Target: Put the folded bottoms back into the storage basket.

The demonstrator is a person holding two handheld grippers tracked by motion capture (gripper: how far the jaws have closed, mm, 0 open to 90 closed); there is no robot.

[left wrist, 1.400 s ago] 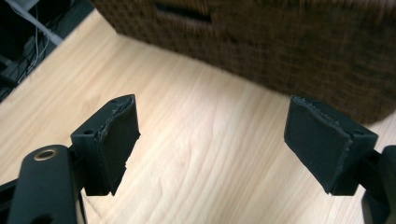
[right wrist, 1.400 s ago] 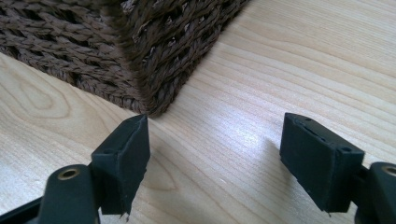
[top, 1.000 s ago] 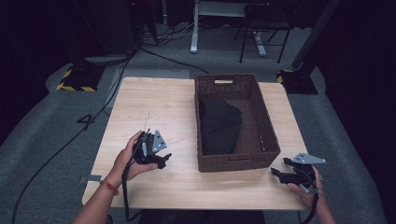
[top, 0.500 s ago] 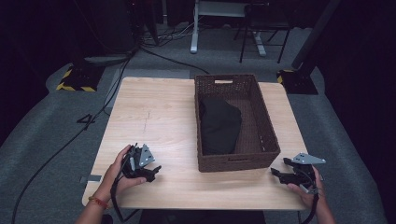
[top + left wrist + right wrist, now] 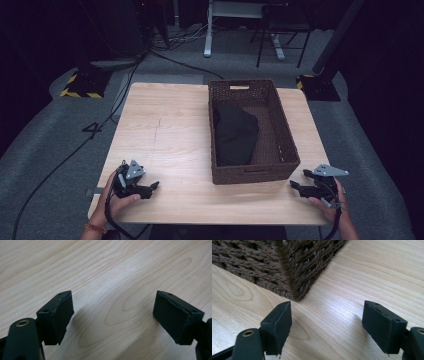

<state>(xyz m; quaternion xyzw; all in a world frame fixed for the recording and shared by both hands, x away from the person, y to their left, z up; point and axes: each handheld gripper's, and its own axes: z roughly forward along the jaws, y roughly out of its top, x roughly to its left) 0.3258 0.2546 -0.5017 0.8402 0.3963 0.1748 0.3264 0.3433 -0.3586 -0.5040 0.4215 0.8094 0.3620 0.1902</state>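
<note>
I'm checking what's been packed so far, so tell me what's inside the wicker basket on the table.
The wicker basket holds one black folded cloth, lying along its left side. Bare woven floor shows to the cloth's right. Anything underneath the cloth is covered and cannot be seen.

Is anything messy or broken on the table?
Nothing looks broken or spilled. The black cloth lies bunched up inside the brown basket, toward its left side, not folded flat. The basket sits straight on the table, and both grippers, left and right, are open and holding nothing.
</note>
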